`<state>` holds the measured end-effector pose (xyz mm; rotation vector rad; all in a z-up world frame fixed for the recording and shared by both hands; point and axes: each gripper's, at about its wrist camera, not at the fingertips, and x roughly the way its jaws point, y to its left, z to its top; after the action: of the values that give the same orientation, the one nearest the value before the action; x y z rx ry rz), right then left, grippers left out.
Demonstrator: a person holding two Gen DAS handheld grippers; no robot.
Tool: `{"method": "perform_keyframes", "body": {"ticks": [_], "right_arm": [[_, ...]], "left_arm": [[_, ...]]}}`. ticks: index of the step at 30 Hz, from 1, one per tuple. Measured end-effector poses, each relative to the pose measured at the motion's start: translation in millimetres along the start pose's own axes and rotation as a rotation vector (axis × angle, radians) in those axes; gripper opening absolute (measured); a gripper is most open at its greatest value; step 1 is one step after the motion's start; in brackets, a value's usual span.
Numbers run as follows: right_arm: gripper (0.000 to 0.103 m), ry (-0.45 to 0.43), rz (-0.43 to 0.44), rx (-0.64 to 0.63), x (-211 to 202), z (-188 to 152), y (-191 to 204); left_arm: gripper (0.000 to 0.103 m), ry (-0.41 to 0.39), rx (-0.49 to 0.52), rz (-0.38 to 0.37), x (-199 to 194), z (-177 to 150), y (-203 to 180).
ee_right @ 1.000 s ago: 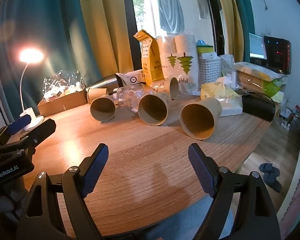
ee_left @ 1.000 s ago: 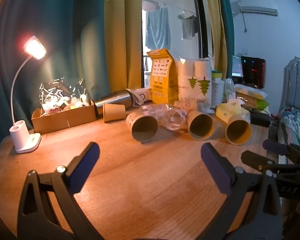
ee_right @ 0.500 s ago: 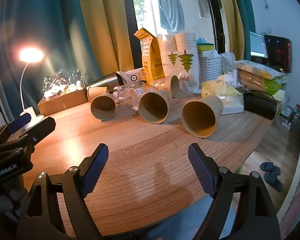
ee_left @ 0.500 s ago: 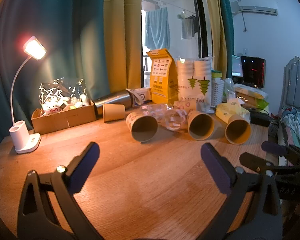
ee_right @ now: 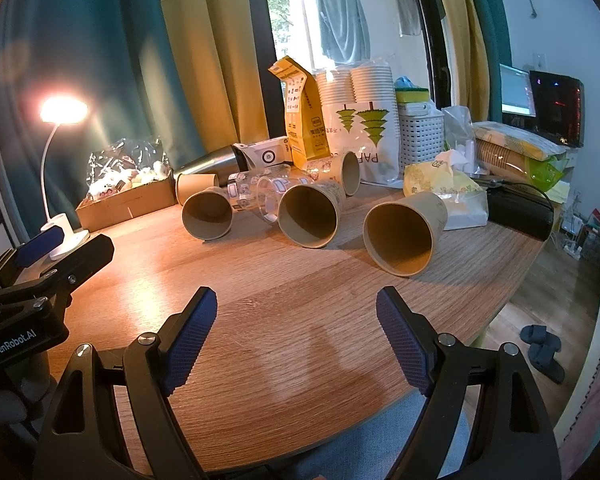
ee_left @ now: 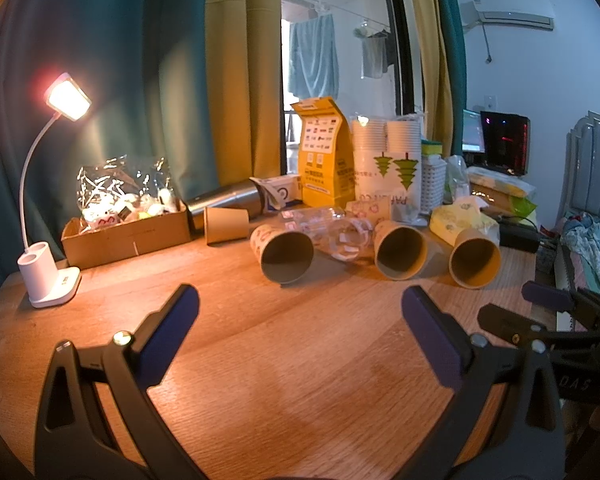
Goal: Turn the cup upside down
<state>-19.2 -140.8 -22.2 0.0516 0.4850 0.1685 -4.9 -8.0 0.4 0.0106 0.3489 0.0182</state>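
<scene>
L gripper (ee_left: 300, 320) jaws apart, nothing between. R gripper (ee_right: 296, 320) same, above wood table (ee_right: 300, 280). Three paper cups on sides ahead, mouths toward tools; nearest cup (ee_right: 404, 232) ahead-right of R gripper, untouched.

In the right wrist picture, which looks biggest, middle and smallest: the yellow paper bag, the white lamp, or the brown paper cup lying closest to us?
As they look:
1. Nearest brown paper cup, lying on its side; nearness enlarges it.
2. Yellow paper bag, possibly level with the cup.
3. White lamp: tall but thin, so smallest.
</scene>
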Motion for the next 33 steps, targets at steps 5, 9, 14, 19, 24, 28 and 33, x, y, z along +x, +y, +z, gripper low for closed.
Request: {"method": "perform_keyframes", "body": {"ticks": [5,9,14,19,24,28,33], "right_arm": [[0.085,0.000,0.001,0.000,0.1,-0.4,-0.5],[0.085,0.002,0.006,0.004,1.1,-0.4,-0.9],[0.085,0.014,0.039,0.016,7.0,0.0,-3.1],[0.085,0.036,0.100,0.022,16.9,3.2,-7.5],[0.085,0.068,0.164,0.059,36.5,15.6,-25.7],[0.085,0.098,0.196,0.093,55.4,23.4,-42.9],[0.085,0.101,0.226,0.137,67.2,23.4,-62.7]], "left_arm": [[0.102,0.004,0.004,-0.006,-0.3,-0.5,-1.7],[0.102,0.008,0.007,-0.008,0.7,-0.3,-3.8],[0.102,0.041,0.015,-0.026,7.2,0.4,-4.7],[0.102,0.134,0.012,-0.053,22.7,1.9,-4.6],[0.102,0.281,0.077,-0.113,42.7,35.2,-17.5],[0.102,0.303,0.208,-0.099,60.6,72.7,-40.7],[0.102,0.409,0.279,-0.117,108.9,100.2,-60.2]]}}
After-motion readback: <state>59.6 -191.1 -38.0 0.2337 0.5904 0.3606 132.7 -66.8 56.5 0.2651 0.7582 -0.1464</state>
